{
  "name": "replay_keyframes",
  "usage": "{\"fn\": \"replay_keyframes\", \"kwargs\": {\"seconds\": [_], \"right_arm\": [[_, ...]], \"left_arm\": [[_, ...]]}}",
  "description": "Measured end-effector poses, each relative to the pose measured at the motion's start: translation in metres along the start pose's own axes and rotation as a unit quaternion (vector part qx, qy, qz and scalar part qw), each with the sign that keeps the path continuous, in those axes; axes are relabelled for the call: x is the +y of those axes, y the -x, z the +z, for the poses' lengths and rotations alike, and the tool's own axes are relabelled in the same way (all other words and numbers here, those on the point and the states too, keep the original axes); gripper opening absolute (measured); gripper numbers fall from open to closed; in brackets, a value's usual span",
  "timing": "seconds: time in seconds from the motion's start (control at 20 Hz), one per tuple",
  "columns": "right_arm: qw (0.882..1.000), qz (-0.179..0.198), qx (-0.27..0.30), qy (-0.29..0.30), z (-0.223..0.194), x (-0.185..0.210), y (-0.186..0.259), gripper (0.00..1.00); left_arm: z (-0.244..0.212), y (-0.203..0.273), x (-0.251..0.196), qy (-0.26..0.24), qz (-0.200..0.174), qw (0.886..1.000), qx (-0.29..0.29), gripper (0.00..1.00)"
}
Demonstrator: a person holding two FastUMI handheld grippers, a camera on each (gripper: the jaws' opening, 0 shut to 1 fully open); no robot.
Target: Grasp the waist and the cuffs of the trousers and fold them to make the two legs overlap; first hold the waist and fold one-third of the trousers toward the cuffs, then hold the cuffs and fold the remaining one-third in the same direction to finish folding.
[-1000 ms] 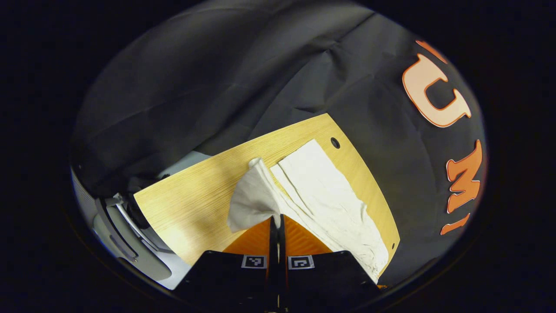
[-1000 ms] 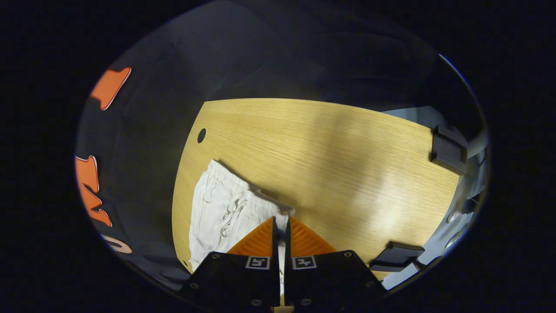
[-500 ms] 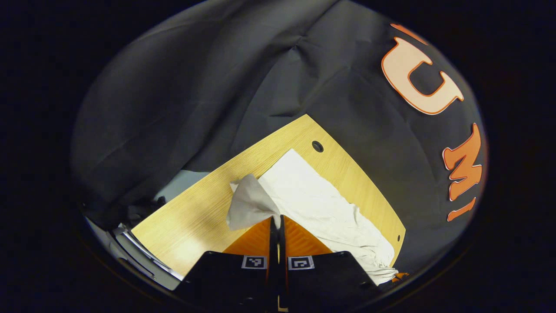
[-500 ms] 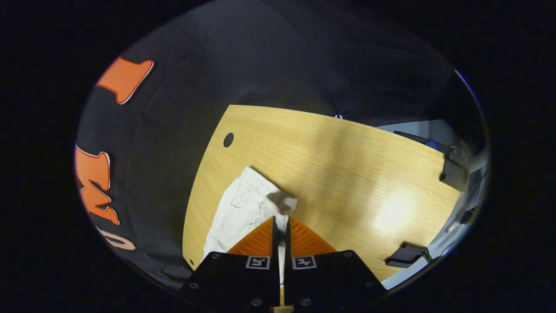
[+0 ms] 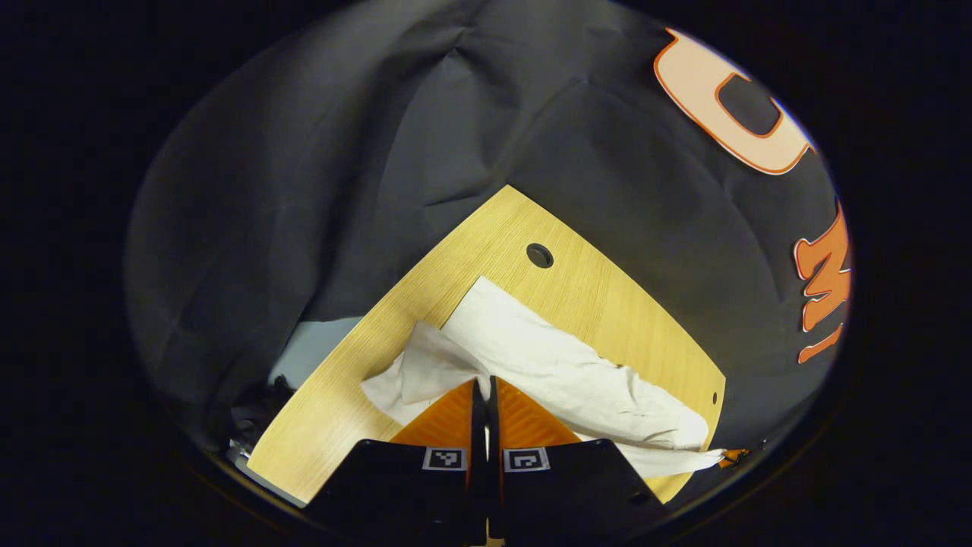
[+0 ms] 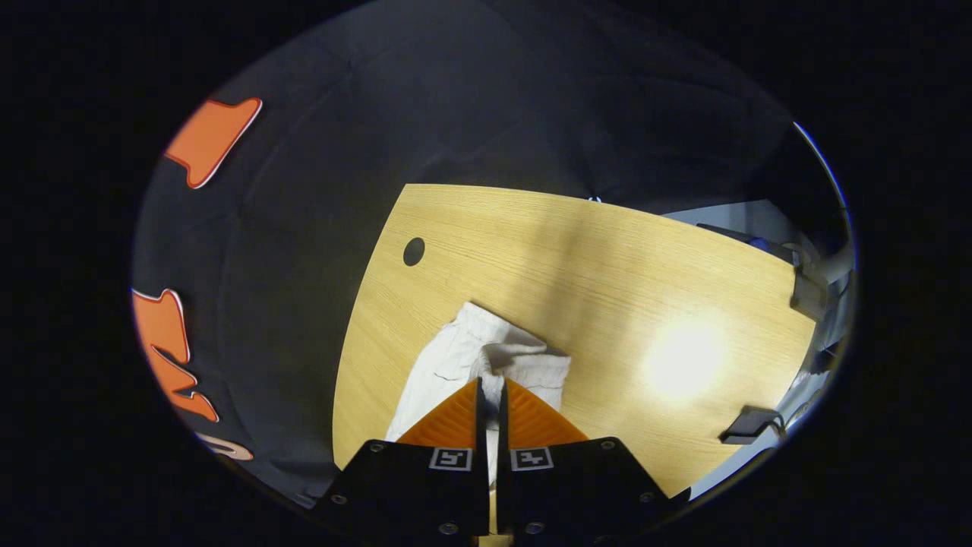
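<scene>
No readable text, brand or number shows; the small square code markers (image 5: 444, 458) on the tongs carry only patterns.

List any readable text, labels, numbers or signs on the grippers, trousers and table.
No readable words, brands or numbers.
On the left gripper: two square black-and-white coded markers, patterns rather than letters.
On the right gripper: a like pair of square markers, also not readable as text.
White trousers and wooden table: no print or label visible.
</scene>
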State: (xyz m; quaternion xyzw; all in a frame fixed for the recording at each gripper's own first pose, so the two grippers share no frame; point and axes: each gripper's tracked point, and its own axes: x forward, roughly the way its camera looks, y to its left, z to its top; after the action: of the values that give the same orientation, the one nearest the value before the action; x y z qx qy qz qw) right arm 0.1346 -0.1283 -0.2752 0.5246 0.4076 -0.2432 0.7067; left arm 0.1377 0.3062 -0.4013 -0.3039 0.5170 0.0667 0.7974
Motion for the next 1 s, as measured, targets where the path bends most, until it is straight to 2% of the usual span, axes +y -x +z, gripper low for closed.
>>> {"fn": "replay_keyframes", "kwargs": {"seconds": [0.35,0.5,0.7,0.75,0.8,0.85,0.9,1.0], "right_arm": [[0.999,0.001,0.018,-0.051,0.015,0.039,-0.041,0.05],[0.997,0.007,0.033,-0.073,0.017,0.054,-0.066,0.04],[0.991,0.04,0.038,-0.12,0.02,0.076,-0.091,0.05],[0.99,0.052,0.032,-0.128,0.022,0.08,-0.091,0.05],[0.988,0.065,0.029,-0.135,0.023,0.086,-0.094,0.05],[0.987,0.079,0.026,-0.141,0.023,0.094,-0.096,0.08],[0.986,0.09,0.023,-0.14,0.025,0.099,-0.098,0.09],[0.987,0.099,0.014,-0.126,0.031,0.098,-0.094,0.13]], "left_arm": [[0.031,-0.057,-0.014,-0.023,-0.032,0.998,0.054,0.04],[0.04,-0.086,-0.014,-0.022,-0.026,0.997,0.071,0.05],[0.048,-0.109,-0.013,0.009,-0.017,0.998,0.065,0.06],[0.05,-0.112,-0.014,0.011,-0.016,0.998,0.063,0.1],[0.052,-0.112,-0.013,0.011,-0.015,0.998,0.057,0.07],[0.057,-0.112,-0.016,0.013,-0.018,0.999,0.044,0.21],[0.065,-0.11,-0.022,0.02,-0.029,0.999,0.025,0.17],[0.077,-0.105,-0.027,0.024,-0.034,0.999,-0.006,0.46]]}}
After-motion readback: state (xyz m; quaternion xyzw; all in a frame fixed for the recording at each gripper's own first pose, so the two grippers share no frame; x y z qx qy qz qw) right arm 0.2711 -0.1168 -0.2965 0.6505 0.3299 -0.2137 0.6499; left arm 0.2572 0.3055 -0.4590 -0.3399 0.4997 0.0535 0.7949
